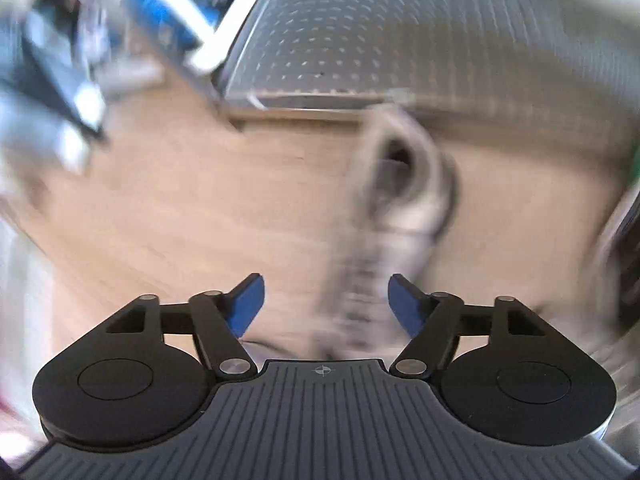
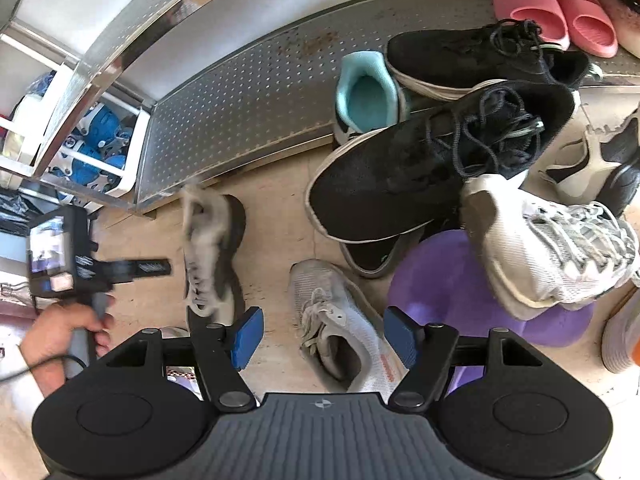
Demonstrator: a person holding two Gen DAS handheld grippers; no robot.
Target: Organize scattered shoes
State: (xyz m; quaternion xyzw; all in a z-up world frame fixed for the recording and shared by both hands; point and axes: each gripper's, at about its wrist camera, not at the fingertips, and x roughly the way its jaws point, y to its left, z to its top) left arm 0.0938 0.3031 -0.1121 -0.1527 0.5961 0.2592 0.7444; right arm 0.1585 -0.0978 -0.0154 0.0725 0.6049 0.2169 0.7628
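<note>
Left gripper (image 1: 324, 300) jaws apart over blurred grey sneaker (image 1: 394, 216) on tan floor (image 1: 160, 216), apparently not pressing it. Right gripper (image 2: 324, 338) jaws apart above second grey sneaker (image 2: 340, 332), untouched. Beyond: black sneakers (image 2: 420, 176) heaped beside white sneaker (image 2: 548, 248), purple cushion (image 2: 448, 288), pink slides (image 2: 556, 8) on perforated metal shelf (image 2: 248, 96).
</note>
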